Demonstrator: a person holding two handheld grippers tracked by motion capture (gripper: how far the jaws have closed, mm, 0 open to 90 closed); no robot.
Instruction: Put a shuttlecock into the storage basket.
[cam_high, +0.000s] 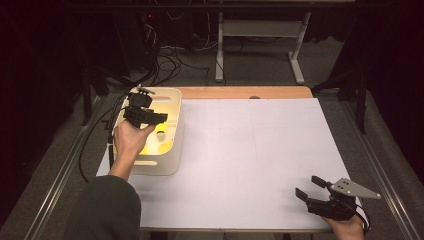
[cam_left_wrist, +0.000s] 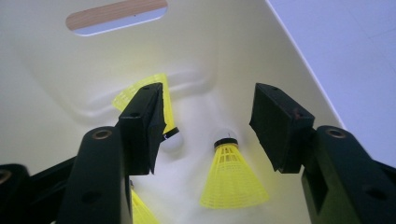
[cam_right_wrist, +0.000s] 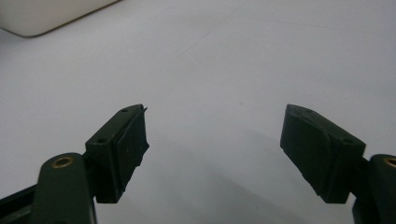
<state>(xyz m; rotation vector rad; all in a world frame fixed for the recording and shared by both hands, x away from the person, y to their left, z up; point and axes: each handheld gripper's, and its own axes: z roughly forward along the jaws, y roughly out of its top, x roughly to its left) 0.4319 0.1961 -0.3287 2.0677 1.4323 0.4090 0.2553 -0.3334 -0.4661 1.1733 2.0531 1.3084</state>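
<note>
A: Item one, bin (cam_high: 170, 167): cream plastic, slot handles, sitting at the table's (cam_high: 250, 150) left edge. Your left gripper (cam_left_wrist: 208, 119) is hanging over the bin, pointing down into it, jaws standing wide with nothing between the pads.

B: Contents?

A: Yellow shuttlecocks. One (cam_left_wrist: 231, 175) is lying on the bin floor right under your open jaws, cork toward the bin's far wall, skirt toward you. A second (cam_left_wrist: 166, 121) is lying beside it, partly behind your left-hand jaw, its white cork near the first one's. A third yellow skirt (cam_left_wrist: 140, 210) is peeking out at the bin's near end, below that jaw.

B: Item two?

A: Right gripper (cam_high: 314, 188): you are holding it low over the bare white table, well away from the bin toward the near right corner, jaws spread wide and empty.

B: What am I judging the step to be?

A: Either releasing into the bin or reaching for one; I cannot tell which. If you are picking, you are best lowering straight down over the cork end of the shuttlecock under your jaws, since the mesh skirt is likely crushing under a squeeze. Keep the pads clear of the second cork and of the bin's wall. If you are leaving, lift straight up before swinging out.

B: Markings?

A: None readable: no brand or writing is showing on the bin, shuttlecocks or grippers.
</note>
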